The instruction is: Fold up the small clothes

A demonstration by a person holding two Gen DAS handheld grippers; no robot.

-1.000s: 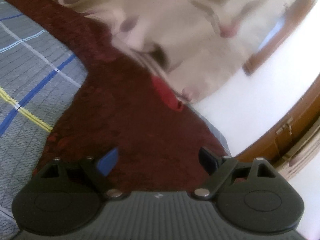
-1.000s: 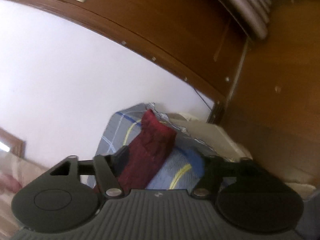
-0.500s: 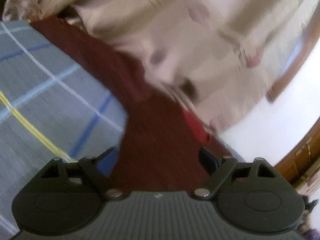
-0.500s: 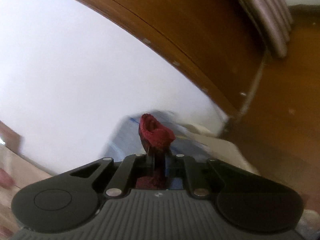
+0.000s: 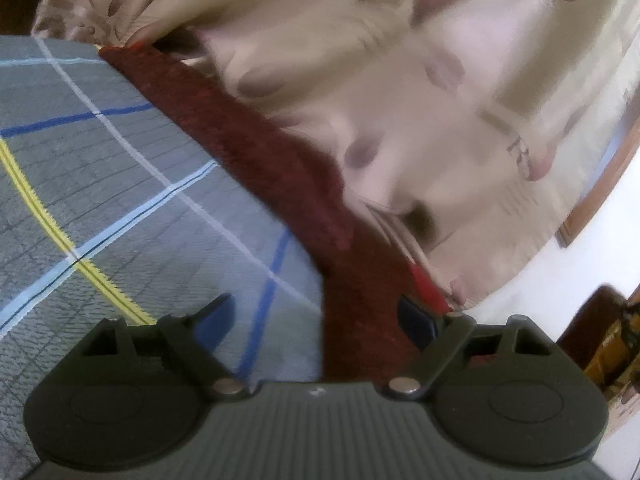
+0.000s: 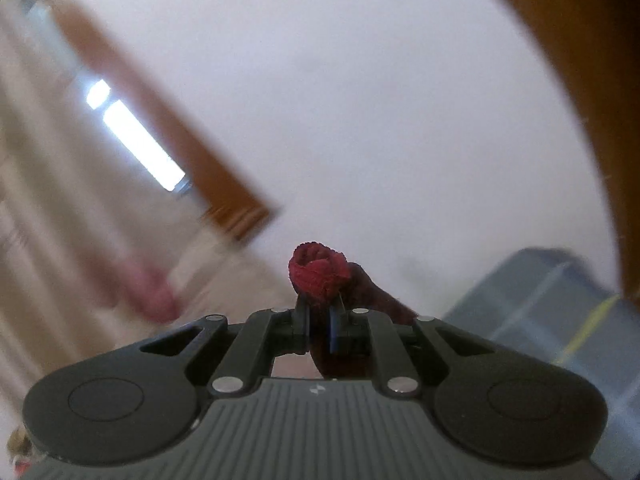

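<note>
A dark red knitted garment (image 5: 256, 152) lies as a long strip across the grey checked bedsheet (image 5: 100, 184), running from the far left down to my left gripper. The left gripper (image 5: 320, 316) stands open low over it, its right finger over the red cloth and its left finger over the sheet. In the right wrist view, my right gripper (image 6: 319, 318) is shut on a bunched end of the same red garment (image 6: 318, 274), lifted well above the bed, and the cloth trails down to the right behind the fingers.
A cream patterned curtain or cover (image 5: 400, 80) hangs along the bed's far side. A white wall (image 6: 360, 100) with brown wooden trim (image 6: 168, 128) fills the right wrist view. The bed's corner (image 6: 540, 300) shows low at the right.
The right gripper closed on the red garment's end and rose with it, swinging away from the wooden door. The left gripper slid left, so less red cloth and more sheet lie under it.
</note>
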